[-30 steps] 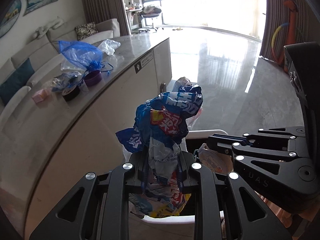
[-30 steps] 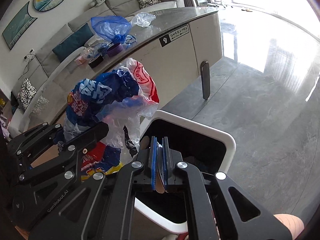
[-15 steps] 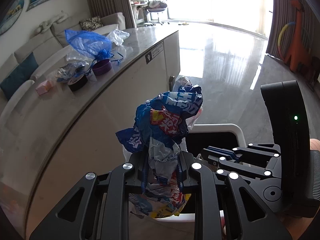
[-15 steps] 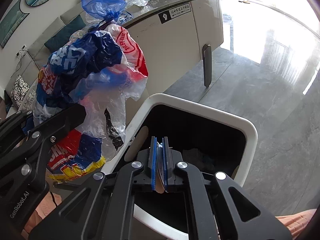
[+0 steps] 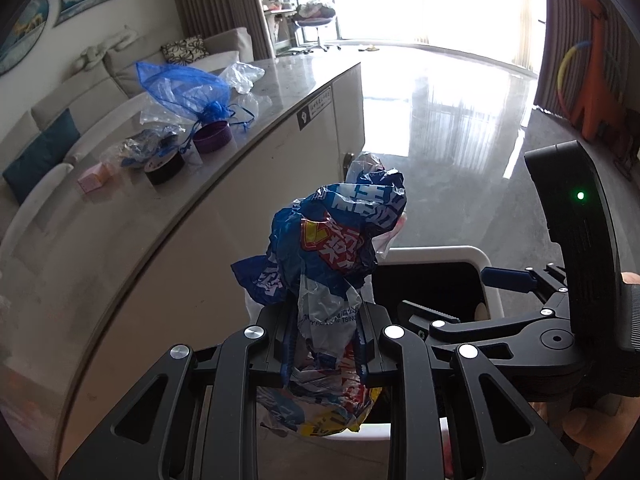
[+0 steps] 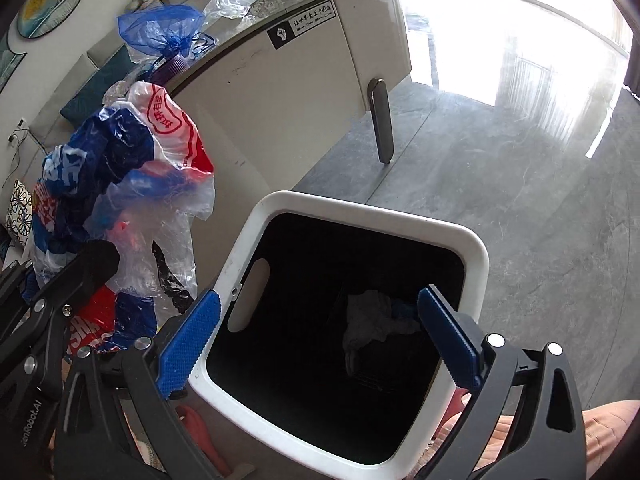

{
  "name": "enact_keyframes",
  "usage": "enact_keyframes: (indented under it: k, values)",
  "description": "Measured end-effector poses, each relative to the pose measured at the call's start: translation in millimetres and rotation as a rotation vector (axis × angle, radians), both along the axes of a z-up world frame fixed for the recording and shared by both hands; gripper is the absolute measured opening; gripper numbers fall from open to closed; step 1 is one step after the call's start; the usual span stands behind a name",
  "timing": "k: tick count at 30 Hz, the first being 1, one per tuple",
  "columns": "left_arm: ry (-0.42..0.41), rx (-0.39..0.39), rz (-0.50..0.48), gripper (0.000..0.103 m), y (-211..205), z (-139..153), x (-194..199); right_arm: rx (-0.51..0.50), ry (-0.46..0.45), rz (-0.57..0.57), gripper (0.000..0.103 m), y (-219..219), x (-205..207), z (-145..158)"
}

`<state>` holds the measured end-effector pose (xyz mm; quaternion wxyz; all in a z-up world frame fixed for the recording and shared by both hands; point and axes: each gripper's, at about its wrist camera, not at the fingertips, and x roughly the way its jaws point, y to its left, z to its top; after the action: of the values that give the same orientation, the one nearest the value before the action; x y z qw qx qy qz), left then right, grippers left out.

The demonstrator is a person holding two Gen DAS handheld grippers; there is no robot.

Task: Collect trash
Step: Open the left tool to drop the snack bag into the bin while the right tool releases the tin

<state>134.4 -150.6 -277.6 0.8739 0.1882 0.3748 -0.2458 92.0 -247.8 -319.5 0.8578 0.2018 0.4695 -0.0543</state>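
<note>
Sofa [image 5: 52,104] behind counter [image 5: 304,76]; orange toy [image 5: 600,80].

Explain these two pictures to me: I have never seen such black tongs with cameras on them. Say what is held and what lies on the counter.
No robot here: a person holds one two-fingered tong in each hand, and a wide-angle camera on each looks out along its fingers. One picture comes from the left tong, the other from the right.

The left gripper is shut on a bundle of crumpled plastic bags, blue, red and clear, beside the white trash bin. The right gripper is open and holds nothing, above the bin's mouth; a crumpled scrap lies inside.

On the counter lie a blue mesh bag, a clear bag, a purple lid, a black tape roll and a small pink box.
</note>
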Motion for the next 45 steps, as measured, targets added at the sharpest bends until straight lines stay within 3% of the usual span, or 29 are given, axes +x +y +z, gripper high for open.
enact_keyframes:
  k: [8, 14, 22, 30, 31, 32, 33, 34, 39, 45]
  values:
    - [-0.024, -0.014, 0.015, 0.023, 9, 11, 0, -0.107, -0.070, 0.014, 0.098, 3, -6, 32]
    - [-0.010, -0.012, 0.014, 0.023, 8, 7, -2, -0.257, -0.126, -0.010, 0.098, -4, -20, 70]
    - [0.093, 0.006, -0.067, 0.023, -28, -25, -13, -0.373, -0.216, -0.040, 0.098, -19, -53, 114]
    - [0.185, 0.050, -0.110, 0.023, -54, -59, -20, -0.423, -0.213, -0.058, 0.098, -26, -57, 114]
    - [0.195, 0.056, -0.114, 0.025, -55, -62, -20, -0.420, -0.212, -0.061, 0.098, -28, -58, 113]
    - [0.212, 0.064, -0.120, 0.042, -57, -66, -19, -0.417, -0.212, -0.065, 0.098, -29, -58, 112]
    - [0.234, 0.088, -0.119, 0.061, -60, -71, -18, -0.414, -0.213, -0.068, 0.098, -31, -59, 112]
    - [0.250, 0.122, -0.107, 0.100, -63, -78, -16, -0.413, -0.213, -0.071, 0.098, -32, -59, 111]
    - [0.240, 0.155, -0.103, 0.098, -60, -84, -18, -0.416, -0.215, -0.070, 0.098, -32, -61, 110]
    - [0.218, 0.132, -0.092, 0.098, -54, -71, -17, -0.420, -0.215, -0.063, 0.098, -30, -61, 110]
